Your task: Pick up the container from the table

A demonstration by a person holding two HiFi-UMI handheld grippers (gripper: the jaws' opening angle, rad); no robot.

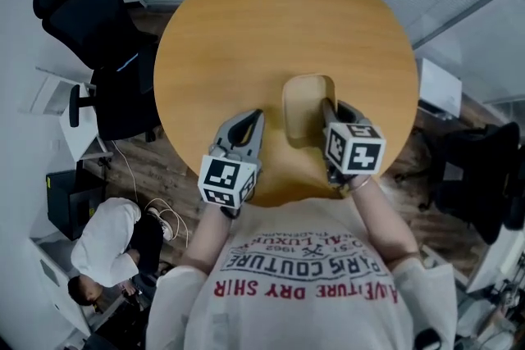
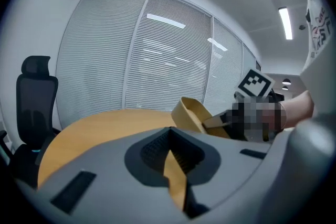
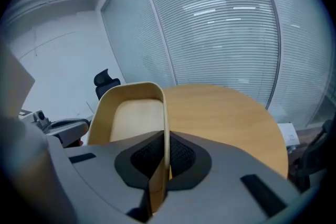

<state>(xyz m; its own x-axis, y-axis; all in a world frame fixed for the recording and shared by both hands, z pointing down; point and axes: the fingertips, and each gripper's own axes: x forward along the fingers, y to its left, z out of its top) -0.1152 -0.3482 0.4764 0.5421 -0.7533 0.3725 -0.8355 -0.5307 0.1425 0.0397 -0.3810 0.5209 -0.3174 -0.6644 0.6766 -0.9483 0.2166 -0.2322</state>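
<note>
Nearest the camera, at the bottom of the head view, is the person's white printed shirt (image 1: pixel 312 275), with both forearms reaching forward. Each hand holds a gripper topped by a black-and-white marker cube.

At lower centre left, the left gripper (image 1: pixel 255 117) has its jaws drawn together at the tips. It grips nothing; only a sliver of tabletop colour shows behind the tips. It hovers beside the work, probably kept out of the way because one gripper is enough for so light a load.

Just right of it, the right gripper (image 1: pixel 326 105) is pinched on the thin right wall of the container (image 1: pixel 305 111), a shallow tan tray with rounded corners. The wall runs edge-on between the ribbed pads, the easiest place to catch an open tray. Seen from the left gripper view, the container hangs tilted and appears clear of the surface, so the pick-up looks largely done.

Beyond lies the round wooden table (image 1: pixel 271 20), filling the middle of the frame. A black office chair (image 1: pixel 90 12) stands at upper left, and window blinds (image 3: pixel 226 23) run across the back.
</note>
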